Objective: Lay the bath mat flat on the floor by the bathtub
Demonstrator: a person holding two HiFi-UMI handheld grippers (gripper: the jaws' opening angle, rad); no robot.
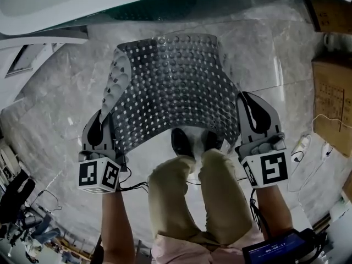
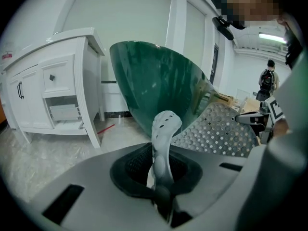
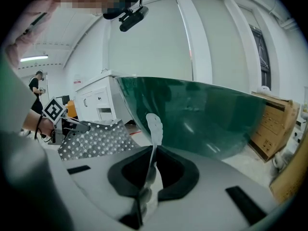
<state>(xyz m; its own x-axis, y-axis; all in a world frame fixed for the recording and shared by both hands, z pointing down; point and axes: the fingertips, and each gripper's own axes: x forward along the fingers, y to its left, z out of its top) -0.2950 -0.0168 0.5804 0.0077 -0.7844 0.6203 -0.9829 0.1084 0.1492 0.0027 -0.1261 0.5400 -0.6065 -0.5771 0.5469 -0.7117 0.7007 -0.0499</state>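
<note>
The grey bath mat [image 1: 173, 87], dotted with small holes and suction cups, hangs stretched between my two grippers over the marble floor, its far edge toward the bathtub [image 1: 110, 4]. My left gripper [image 1: 105, 119] is shut on the mat's near left corner [image 2: 164, 129], which curls up out of the jaws. My right gripper [image 1: 246, 106] is shut on the near right corner [image 3: 154, 126], seen edge-on as a thin strip. The tub's dark green outer wall [image 2: 159, 85] fills the middle of both gripper views.
My legs and dark shoes [image 1: 192, 142] stand just behind the mat. Cardboard boxes [image 1: 333, 98] and cables lie at the right. A white cabinet [image 2: 53, 95] stands left of the tub. Another person [image 2: 266, 78] stands far off.
</note>
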